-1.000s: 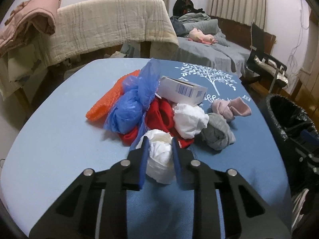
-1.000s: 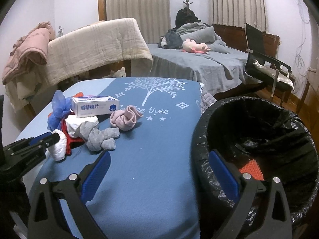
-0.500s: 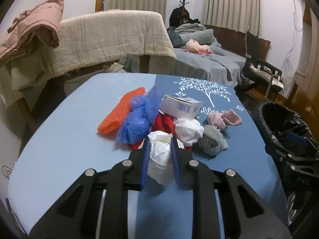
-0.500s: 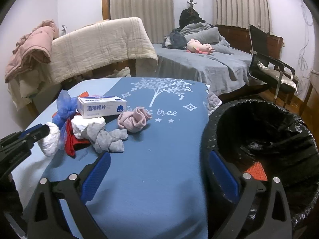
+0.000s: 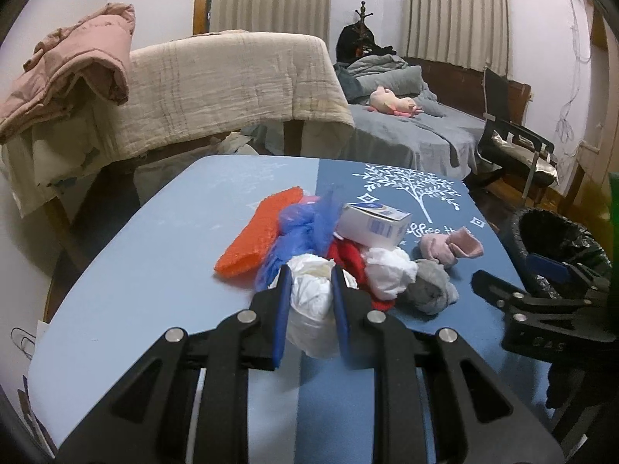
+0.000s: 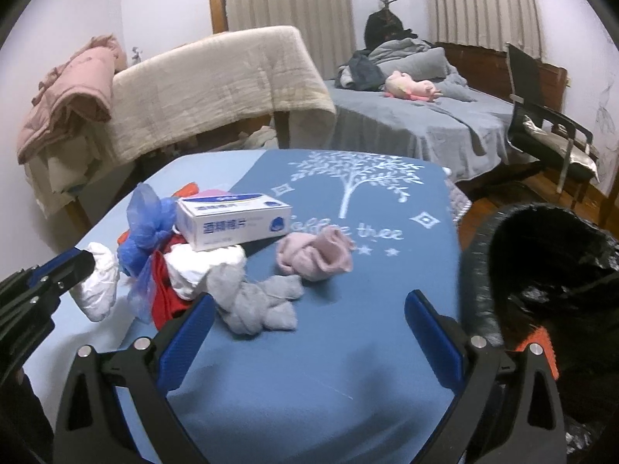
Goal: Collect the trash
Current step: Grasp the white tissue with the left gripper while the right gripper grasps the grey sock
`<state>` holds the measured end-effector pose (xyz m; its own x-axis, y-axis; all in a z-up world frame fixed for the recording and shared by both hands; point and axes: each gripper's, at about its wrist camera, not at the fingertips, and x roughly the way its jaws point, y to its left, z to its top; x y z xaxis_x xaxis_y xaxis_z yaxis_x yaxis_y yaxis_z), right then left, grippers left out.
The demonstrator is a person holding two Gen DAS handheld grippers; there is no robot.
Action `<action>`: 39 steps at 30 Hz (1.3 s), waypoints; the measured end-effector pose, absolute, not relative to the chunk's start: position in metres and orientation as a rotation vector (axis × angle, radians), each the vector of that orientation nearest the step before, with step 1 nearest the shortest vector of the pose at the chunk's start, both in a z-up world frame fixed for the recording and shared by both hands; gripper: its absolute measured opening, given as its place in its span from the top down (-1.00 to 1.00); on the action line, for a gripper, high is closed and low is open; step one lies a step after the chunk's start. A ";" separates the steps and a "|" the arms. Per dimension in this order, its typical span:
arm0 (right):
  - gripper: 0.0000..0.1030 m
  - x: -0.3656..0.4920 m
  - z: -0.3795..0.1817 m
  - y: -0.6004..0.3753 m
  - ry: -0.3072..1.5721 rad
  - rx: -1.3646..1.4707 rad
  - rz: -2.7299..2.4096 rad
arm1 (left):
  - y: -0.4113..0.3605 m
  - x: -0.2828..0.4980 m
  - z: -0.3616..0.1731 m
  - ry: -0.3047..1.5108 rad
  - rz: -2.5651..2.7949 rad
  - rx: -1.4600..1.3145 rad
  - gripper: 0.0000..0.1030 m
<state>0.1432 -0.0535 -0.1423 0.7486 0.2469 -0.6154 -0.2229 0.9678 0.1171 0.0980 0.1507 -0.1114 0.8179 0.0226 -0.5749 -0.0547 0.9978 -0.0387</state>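
We have lifted the white wad (image 5: pixel 311 301) off the table (image 5: pixel 154 270), left gripper (image 5: pixel 309 290) clamped on it; right gripper (image 6: pixel 309 321) stands open; bin (image 6: pixel 541 270) comes next.

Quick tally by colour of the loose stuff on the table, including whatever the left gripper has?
White: 3, the wad in the left gripper, another wad, the box
Orange: 1, mesh piece
Blue: 1, plastic bag
Red: 1, cloth
Grey: 1, sock
Pink: 1, sock
Total: 8
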 end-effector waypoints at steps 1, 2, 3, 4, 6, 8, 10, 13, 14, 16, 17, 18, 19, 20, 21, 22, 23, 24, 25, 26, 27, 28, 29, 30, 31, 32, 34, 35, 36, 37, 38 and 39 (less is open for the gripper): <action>-0.83 0.147 -0.144 -0.048 0.687 0.028 0.264 | 0.152 0.098 -0.112 0.612 0.043 -0.055 0.61; -0.80 0.149 -0.146 -0.044 0.693 0.025 0.268 | 0.154 0.098 -0.112 0.613 0.045 -0.055 0.61; -0.78 0.152 -0.147 -0.040 0.701 0.021 0.274 | 0.157 0.098 -0.113 0.613 0.047 -0.056 0.61; -0.76 0.154 -0.149 -0.037 0.705 0.017 0.277 | 0.159 0.099 -0.113 0.614 0.049 -0.058 0.61; -0.72 0.158 -0.152 -0.030 0.715 0.003 0.284 | 0.162 0.099 -0.114 0.618 0.053 -0.066 0.61; -0.67 0.161 -0.157 -0.023 0.732 -0.015 0.290 | 0.165 0.101 -0.115 0.621 0.055 -0.074 0.61; -0.59 0.164 -0.162 -0.018 0.752 -0.025 0.298 | 0.166 0.101 -0.115 0.621 0.055 -0.076 0.61; -0.39 0.169 -0.170 -0.012 0.790 -0.039 0.312 | 0.166 0.101 -0.115 0.621 0.055 -0.074 0.61; -0.29 0.170 -0.172 -0.011 0.797 -0.037 0.324 | 0.166 0.101 -0.116 0.621 0.055 -0.076 0.61; -0.09 0.170 -0.172 -0.009 0.802 -0.035 0.348 | 0.167 0.101 -0.116 0.623 0.056 -0.081 0.61; 0.05 0.170 -0.172 -0.007 0.802 -0.038 0.367 | 0.168 0.101 -0.116 0.624 0.057 -0.084 0.61; 0.20 0.169 -0.172 -0.005 0.797 -0.048 0.377 | 0.168 0.101 -0.116 0.624 0.057 -0.085 0.61; 0.29 0.167 -0.170 -0.002 0.789 -0.055 0.388 | 0.169 0.102 -0.116 0.624 0.058 -0.085 0.61; 0.32 0.165 -0.169 -0.002 0.786 -0.061 0.394 | 0.169 0.102 -0.115 0.623 0.057 -0.085 0.61; 0.34 0.164 -0.169 0.000 0.783 -0.067 0.392 | 0.169 0.102 -0.115 0.623 0.057 -0.085 0.61; 0.35 0.162 -0.168 -0.001 0.780 -0.061 0.397 | 0.169 0.102 -0.115 0.623 0.057 -0.085 0.61; 0.36 0.161 -0.167 -0.002 0.780 -0.053 0.400 | 0.169 0.102 -0.115 0.621 0.057 -0.084 0.61; 0.36 0.159 -0.165 -0.005 0.779 -0.042 0.403 | 0.168 0.102 -0.114 0.619 0.056 -0.083 0.61; 0.36 0.157 -0.163 -0.007 0.775 -0.037 0.404 | 0.167 0.102 -0.113 0.617 0.056 -0.081 0.61; 0.36 0.155 -0.161 -0.009 0.770 -0.035 0.404 | 0.166 0.102 -0.113 0.617 0.054 -0.080 0.61; 0.36 0.151 -0.159 -0.012 0.764 -0.034 0.404 | 0.164 0.102 -0.112 0.617 0.051 -0.079 0.61; 0.36 0.148 -0.157 -0.015 0.759 -0.034 0.401 | 0.162 0.102 -0.112 0.615 0.047 -0.080 0.61; 0.36 0.146 -0.155 -0.018 0.755 -0.032 0.398 | 0.160 0.101 -0.111 0.614 0.043 -0.079 0.61; 0.36 0.143 -0.153 -0.022 0.751 -0.027 0.395 | 0.157 0.101 -0.110 0.613 0.037 -0.077 0.61; 0.36 0.141 -0.151 -0.026 0.748 -0.019 0.390 | 0.154 0.100 -0.109 0.611 0.032 -0.075 0.61; 0.36 0.140 -0.149 -0.030 0.746 -0.012 0.387 | 0.151 0.100 -0.108 0.608 0.025 -0.072 0.61; 0.36 0.136 -0.144 -0.040 0.739 0.005 0.376 | 0.145 0.099 -0.106 0.602 0.014 -0.067 0.61; 0.36 0.136 -0.141 -0.045 0.736 0.011 0.370 | 0.141 0.098 -0.104 0.600 0.006 -0.067 0.61; 0.36 0.134 -0.138 -0.051 0.730 0.021 0.362 | 0.138 0.098 -0.104 0.598 -0.001 -0.067 0.61; 0.36 0.133 -0.135 -0.057 0.725 0.031 0.354 | 0.135 0.098 -0.103 0.597 -0.007 -0.067 0.61; 0.36 0.132 -0.133 -0.061 0.721 0.039 0.348 | 0.130 0.099 -0.102 0.595 -0.016 -0.064 0.61; 0.36 0.131 -0.131 -0.068 0.717 0.047 0.339 | 0.126 0.098 -0.101 0.593 -0.021 -0.062 0.61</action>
<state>0.1312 -0.0678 -0.1308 0.7019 0.3208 -0.6360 -0.2888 0.9443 0.1576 0.0981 0.1263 -0.1011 0.8292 -0.0379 -0.5577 0.0023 0.9979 -0.0644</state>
